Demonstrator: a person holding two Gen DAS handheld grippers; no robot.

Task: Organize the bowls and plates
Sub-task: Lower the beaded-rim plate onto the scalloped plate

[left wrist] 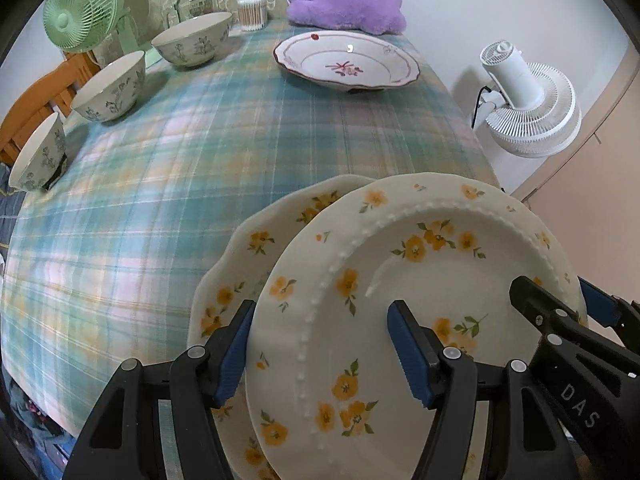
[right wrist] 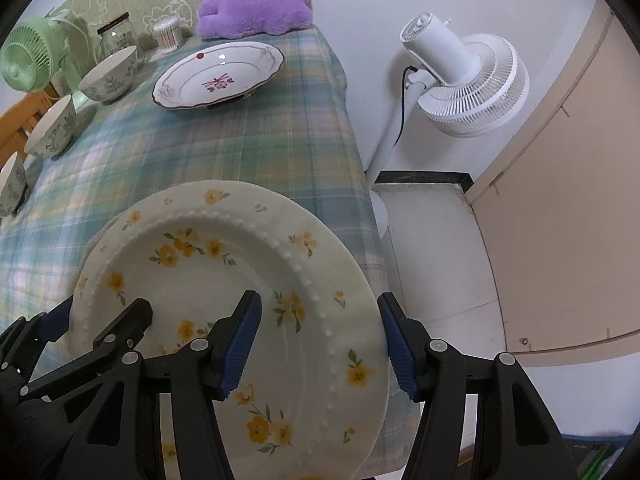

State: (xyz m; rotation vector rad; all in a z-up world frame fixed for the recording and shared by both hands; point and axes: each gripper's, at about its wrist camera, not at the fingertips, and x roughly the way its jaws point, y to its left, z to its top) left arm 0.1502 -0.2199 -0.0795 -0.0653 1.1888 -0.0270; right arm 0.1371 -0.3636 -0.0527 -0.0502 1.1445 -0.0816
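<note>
Because the table under its blue-green plaid cloth ends just beside the stack, with white floor tiles below, the chief danger is a fall over that near corner. The round cream plate with a beaded ring and yellow flowers lies skewed on a scalloped cream plate of the same pattern, overhanging it toward the table edge, so any sideways push could slide it off the lower one. If it is lifted unevenly, it could tip and clatter down, chipping both rims. Farther back, the white dish with red trim and the three cream bowls with grey leaf prints sit well apart from the stack and seem safe. On the upper plate's left rim the left gripper has its jaws apart, one pad outside the edge and one over the well. On the opposite rim the right gripper is likewise spread. Neither visibly pinches the plate, so a hurried lift on glazed ceramic would likely slip.
</note>
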